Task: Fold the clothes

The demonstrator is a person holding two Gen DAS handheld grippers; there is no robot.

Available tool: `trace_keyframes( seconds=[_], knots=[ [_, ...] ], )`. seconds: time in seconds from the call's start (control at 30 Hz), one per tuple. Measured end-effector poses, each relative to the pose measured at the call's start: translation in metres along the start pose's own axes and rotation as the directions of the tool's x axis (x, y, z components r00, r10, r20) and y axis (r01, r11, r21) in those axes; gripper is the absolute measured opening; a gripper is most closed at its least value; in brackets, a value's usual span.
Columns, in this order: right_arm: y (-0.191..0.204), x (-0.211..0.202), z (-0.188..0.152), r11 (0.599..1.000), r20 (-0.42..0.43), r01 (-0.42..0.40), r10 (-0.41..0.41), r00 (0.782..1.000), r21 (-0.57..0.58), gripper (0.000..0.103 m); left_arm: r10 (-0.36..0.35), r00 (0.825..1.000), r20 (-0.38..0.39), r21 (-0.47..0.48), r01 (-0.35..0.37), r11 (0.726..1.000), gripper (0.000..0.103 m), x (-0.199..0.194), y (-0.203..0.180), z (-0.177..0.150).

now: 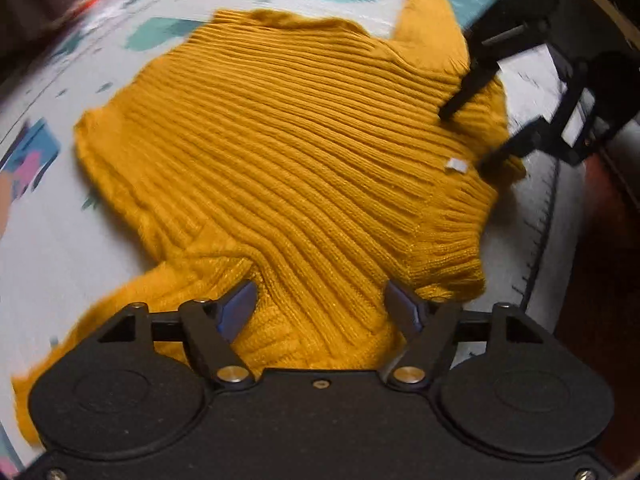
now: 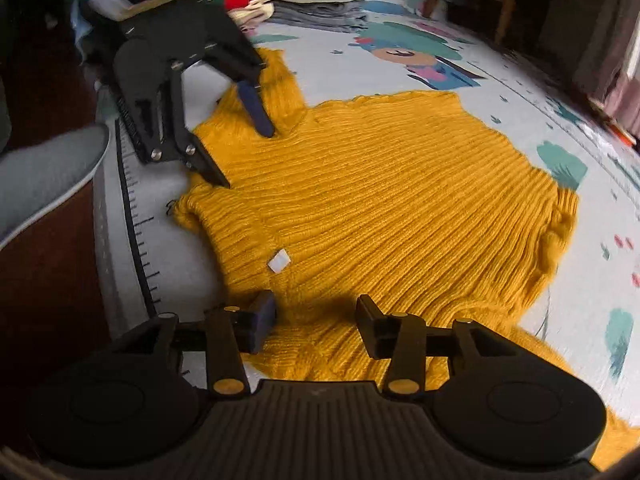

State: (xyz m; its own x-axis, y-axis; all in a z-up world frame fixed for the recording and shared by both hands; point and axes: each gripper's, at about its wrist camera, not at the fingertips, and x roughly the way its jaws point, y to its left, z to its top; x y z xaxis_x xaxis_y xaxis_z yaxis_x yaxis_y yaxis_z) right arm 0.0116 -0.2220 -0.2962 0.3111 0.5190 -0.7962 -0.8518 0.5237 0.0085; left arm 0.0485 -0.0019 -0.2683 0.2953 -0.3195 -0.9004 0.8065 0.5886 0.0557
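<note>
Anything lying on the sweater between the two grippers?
Only a small white tag on the yellow sweater, between left gripper and right gripper; right wrist view.

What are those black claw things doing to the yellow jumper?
A person is folding a mustard-yellow ribbed knit sweater spread flat on a cartoon-printed play mat. Both hand-held grippers are open, nothing gripped yet. The left gripper and the right gripper each hover over the sweater near a sleeve.

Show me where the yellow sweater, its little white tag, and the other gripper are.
yellow sweater [image 1: 280, 152]: left wrist view, middle of ribbed body.
white tag [image 2: 279, 261]: right wrist view, tag's centre.
right gripper [image 1: 464, 140]: left wrist view, between its fingertips.
</note>
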Motion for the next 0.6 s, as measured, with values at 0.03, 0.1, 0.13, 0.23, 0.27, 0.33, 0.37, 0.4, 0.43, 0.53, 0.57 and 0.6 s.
trace_keyframes(
  seconds=[0.03, 0.1, 0.13, 0.23, 0.27, 0.33, 0.37, 0.4, 0.43, 0.53, 0.57, 0.6],
  knots=[
    [-0.002, 0.000, 0.000, 1.000, -0.005, -0.009, 0.009, 1.000, 0.021, 0.045, -0.016, 1.000, -0.021, 0.005, 0.016, 1.000, 0.072, 0.001, 0.003, 0.003],
    [-0.005, -0.001, 0.001, 0.998, -0.015, -0.026, 0.027, 1.000, 0.062, 0.047, -0.035, 0.996, -0.080, 0.012, 0.036, 0.999, 0.072, 0.003, 0.006, 0.014],
    [-0.007, -0.002, 0.002, 0.996, -0.019, -0.035, 0.037, 0.999, 0.083, 0.047, -0.046, 0.992, -0.114, 0.012, 0.048, 0.999, 0.072, 0.004, 0.008, 0.019],
    [-0.028, -0.011, -0.002, 0.961, 0.002, -0.071, 0.074, 0.997, 0.268, 0.046, -0.073, 0.981, -0.181, 0.013, 0.077, 0.997, 0.072, 0.003, 0.013, 0.036],
    [-0.033, -0.016, -0.005, 0.951, 0.012, -0.062, 0.061, 0.998, 0.301, 0.046, -0.080, 0.979, -0.189, 0.014, 0.084, 0.996, 0.072, 0.001, 0.014, 0.042],
    [-0.044, -0.025, -0.012, 0.928, 0.032, -0.044, 0.035, 0.999, 0.371, 0.046, -0.093, 0.975, -0.204, 0.015, 0.098, 0.995, 0.070, -0.004, 0.018, 0.052],
    [-0.051, -0.031, -0.017, 0.904, 0.048, -0.040, 0.022, 0.999, 0.425, 0.046, -0.097, 0.974, -0.205, 0.022, 0.104, 0.994, 0.065, -0.007, 0.020, 0.058],
    [-0.057, -0.037, -0.023, 0.879, 0.065, -0.036, 0.006, 0.998, 0.476, 0.046, -0.094, 0.977, -0.189, 0.039, 0.103, 0.994, 0.061, -0.009, 0.020, 0.067],
    [-0.061, -0.044, -0.030, 0.859, 0.083, -0.024, -0.021, 0.996, 0.512, 0.045, -0.083, 0.982, -0.170, 0.056, 0.094, 0.994, 0.056, -0.009, 0.021, 0.077],
    [-0.069, -0.052, -0.037, 0.864, 0.098, 0.053, -0.118, 0.988, 0.501, 0.043, -0.084, 0.991, -0.108, 0.071, 0.092, 0.993, 0.056, -0.007, 0.019, 0.096],
    [-0.071, -0.051, -0.036, 0.876, 0.097, 0.079, -0.142, 0.985, 0.477, 0.043, -0.078, 0.993, -0.085, 0.070, 0.084, 0.994, 0.056, 0.000, 0.019, 0.103],
    [-0.071, -0.048, -0.032, 0.890, 0.102, 0.114, -0.175, 0.979, 0.441, 0.043, -0.072, 0.995, -0.063, 0.071, 0.076, 0.995, 0.056, 0.005, 0.017, 0.111]
  ],
)
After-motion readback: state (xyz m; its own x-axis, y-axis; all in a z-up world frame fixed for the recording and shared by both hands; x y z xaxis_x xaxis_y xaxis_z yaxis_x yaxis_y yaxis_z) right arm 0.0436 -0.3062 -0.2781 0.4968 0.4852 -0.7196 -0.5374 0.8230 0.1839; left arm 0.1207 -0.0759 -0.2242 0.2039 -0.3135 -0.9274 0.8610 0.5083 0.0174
